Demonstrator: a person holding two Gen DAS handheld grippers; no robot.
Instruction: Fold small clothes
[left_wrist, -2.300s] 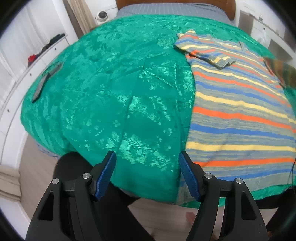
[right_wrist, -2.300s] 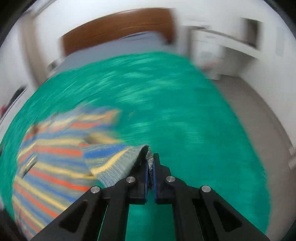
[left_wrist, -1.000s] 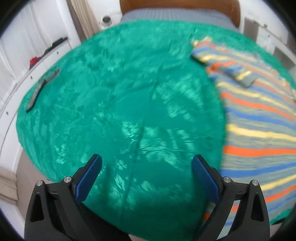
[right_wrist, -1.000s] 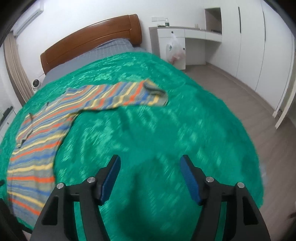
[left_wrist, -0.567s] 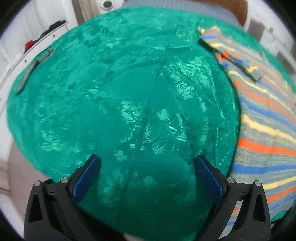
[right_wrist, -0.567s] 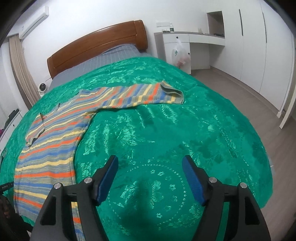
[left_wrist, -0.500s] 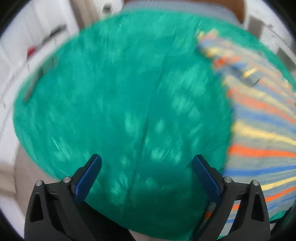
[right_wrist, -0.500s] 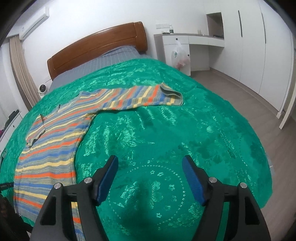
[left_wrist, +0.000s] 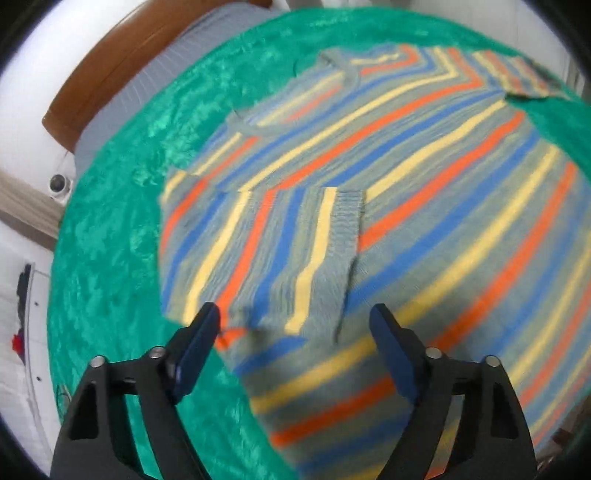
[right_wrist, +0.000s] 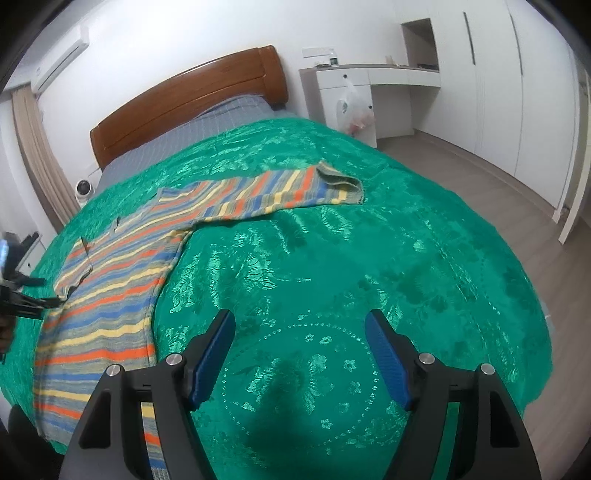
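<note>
Closing left hand-held gripper (left_wrist: 291, 321) above striped sweater (left_wrist: 406, 206), folded sleeve (left_wrist: 280, 251) between jaws.

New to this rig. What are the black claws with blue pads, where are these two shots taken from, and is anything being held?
No robot arm here: a person carries a two-finger gripper in each hand, with a fisheye camera on each looking along its fingers. That explains the claws at the bottom of both pictures and the curved edges.

The left wrist view shows the left gripper over a striped sweater, one sleeve already folded across its body. Its jaws are closing, but the pads do not press the cloth.

The right wrist view shows the right gripper open above the bare green bedspread. The sweater's other sleeve lies stretched out sideways. Nothing is held.
</note>
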